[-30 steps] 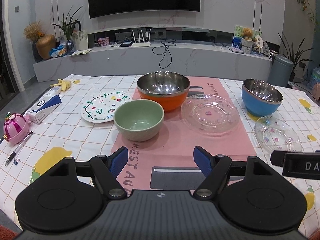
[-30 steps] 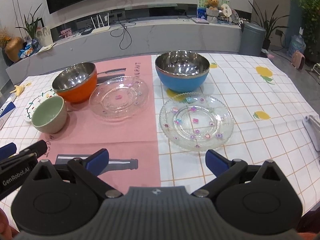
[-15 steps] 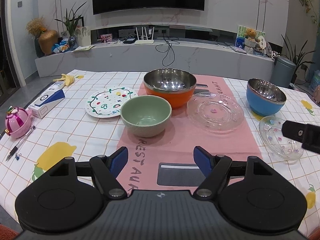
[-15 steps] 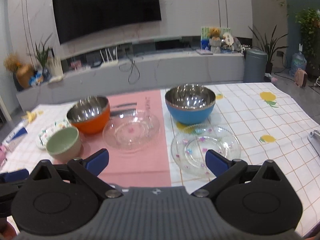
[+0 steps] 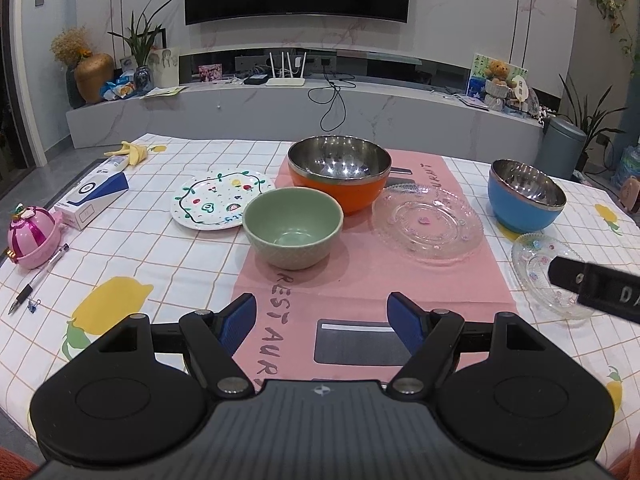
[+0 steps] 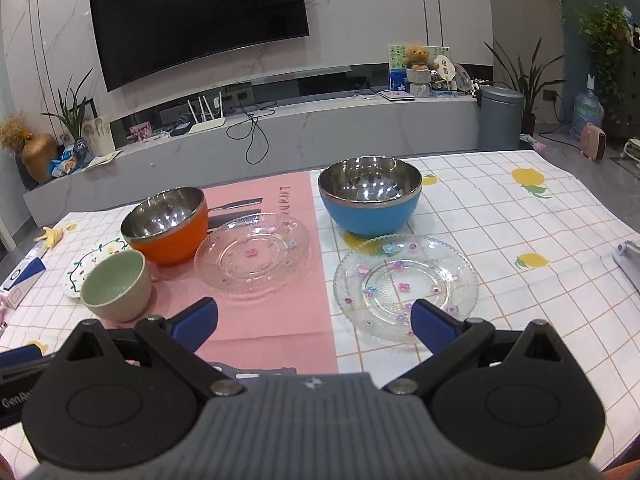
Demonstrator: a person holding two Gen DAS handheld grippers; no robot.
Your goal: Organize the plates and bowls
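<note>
Left wrist view: the left gripper [image 5: 321, 315] hangs with fingers spread wide and nothing between them, a little farther back from the dishes than a second ago. The green bowl [image 5: 293, 227] sits at 12 o'clock, the orange bowl [image 5: 339, 172] just behind it, the painted plate [image 5: 221, 202] at 11, a glass plate [image 5: 427, 228] at 1 and the blue bowl [image 5: 526, 198] at 2.

Right wrist view: the right gripper [image 6: 314, 320], also spread and empty, has tipped up and dropped low over the desk [image 6: 520, 236]; the second glass plate [image 6: 405, 286] lies at 12 to 1 o'clock under its right finger. Nothing is stacked yet; that plate looks the likely first pick.
</note>
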